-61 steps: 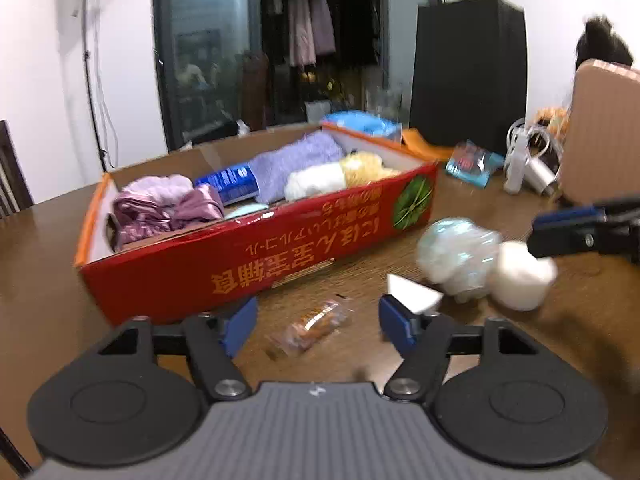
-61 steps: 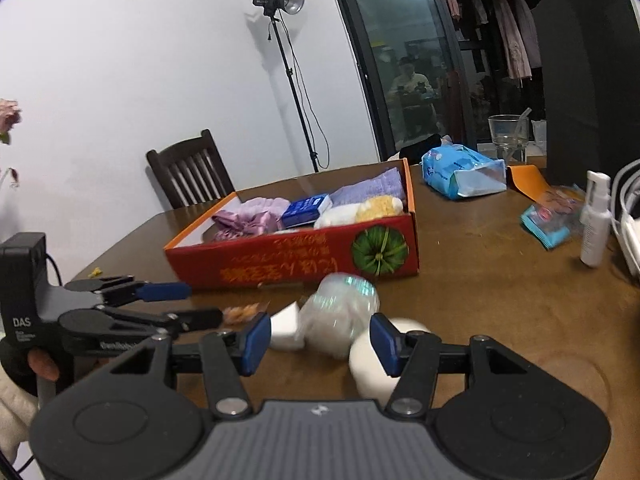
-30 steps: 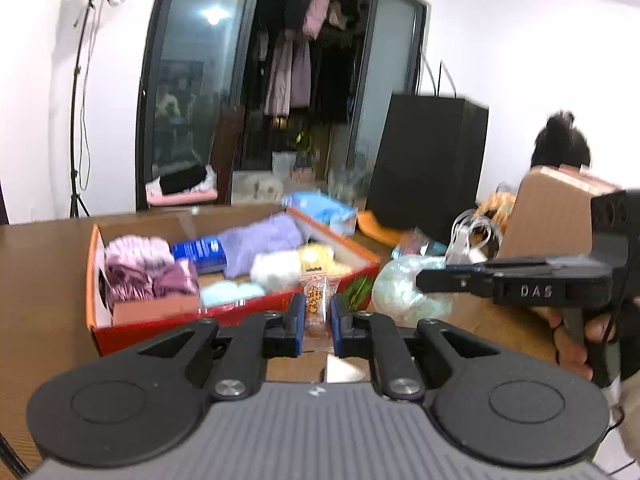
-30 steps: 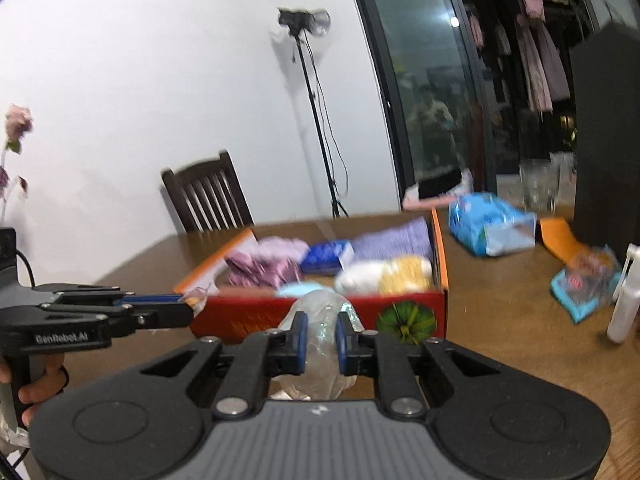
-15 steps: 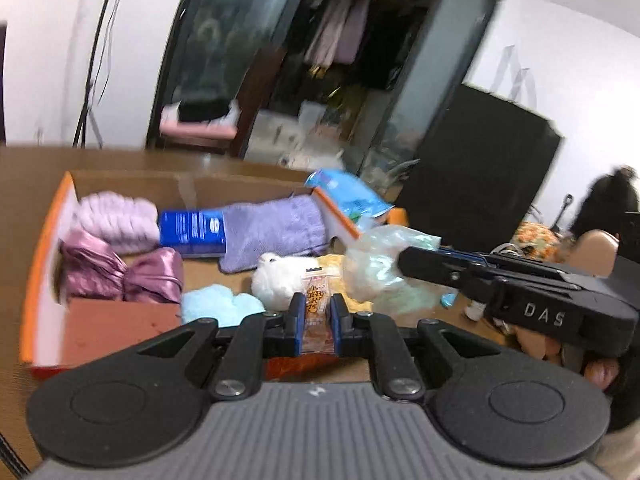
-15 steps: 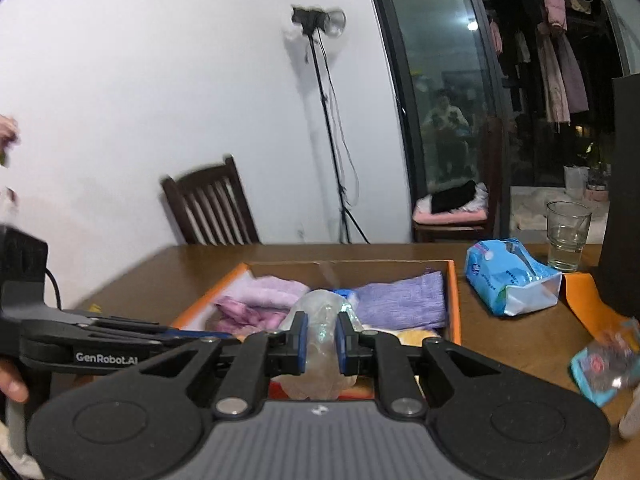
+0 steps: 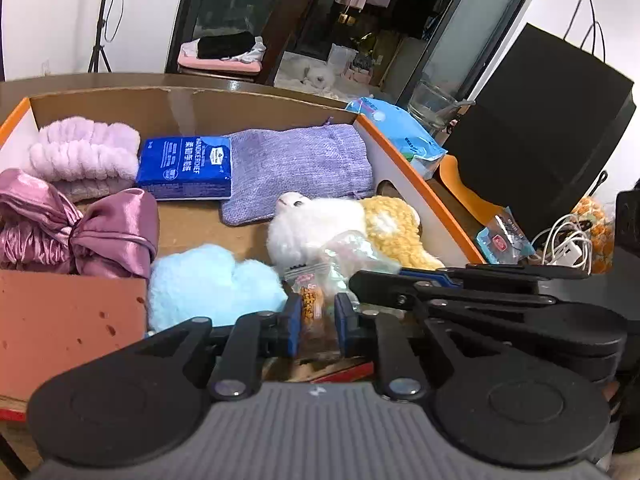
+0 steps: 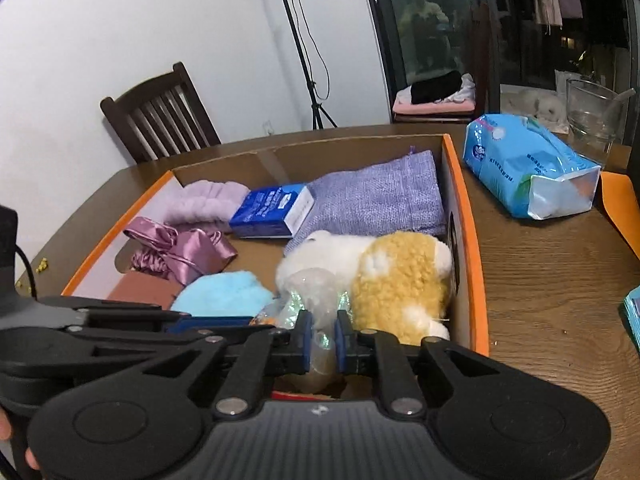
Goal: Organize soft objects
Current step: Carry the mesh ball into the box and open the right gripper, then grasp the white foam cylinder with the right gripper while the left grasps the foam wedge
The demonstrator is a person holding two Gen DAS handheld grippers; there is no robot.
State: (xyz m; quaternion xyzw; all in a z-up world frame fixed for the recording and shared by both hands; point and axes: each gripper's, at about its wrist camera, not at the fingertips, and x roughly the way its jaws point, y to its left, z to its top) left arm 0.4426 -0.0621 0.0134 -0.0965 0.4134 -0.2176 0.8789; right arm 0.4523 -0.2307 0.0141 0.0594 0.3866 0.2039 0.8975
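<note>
An orange-rimmed cardboard box [image 7: 404, 160] [image 8: 466, 216] holds soft things: a white and yellow plush [image 7: 344, 220] [image 8: 384, 276], a light blue puff [image 7: 208, 284] [image 8: 224, 294], a purple pouch [image 7: 296, 164], pink satin scrunchies [image 7: 80, 232] and a lilac headband [image 7: 80, 152]. My left gripper [image 7: 316, 322] is shut on a small snack packet [image 7: 310, 300] over the box's near side. My right gripper [image 8: 322, 340] is shut on a clear crinkly bag [image 8: 316, 292], also over the box, next to the plush. The right gripper also shows in the left wrist view [image 7: 400, 280].
A blue tissue pack [image 7: 184, 166] [image 8: 276, 210] lies in the box. A blue wipes pack [image 8: 528, 168], a glass [image 8: 596, 116] and a black bag [image 7: 536, 132] stand on the wooden table [image 8: 552, 280] to the right. A chair [image 8: 160, 116] stands behind.
Both grippers closed on their items on the table, lifted them and carried them over the box. They now hang lower, just above the box contents.
</note>
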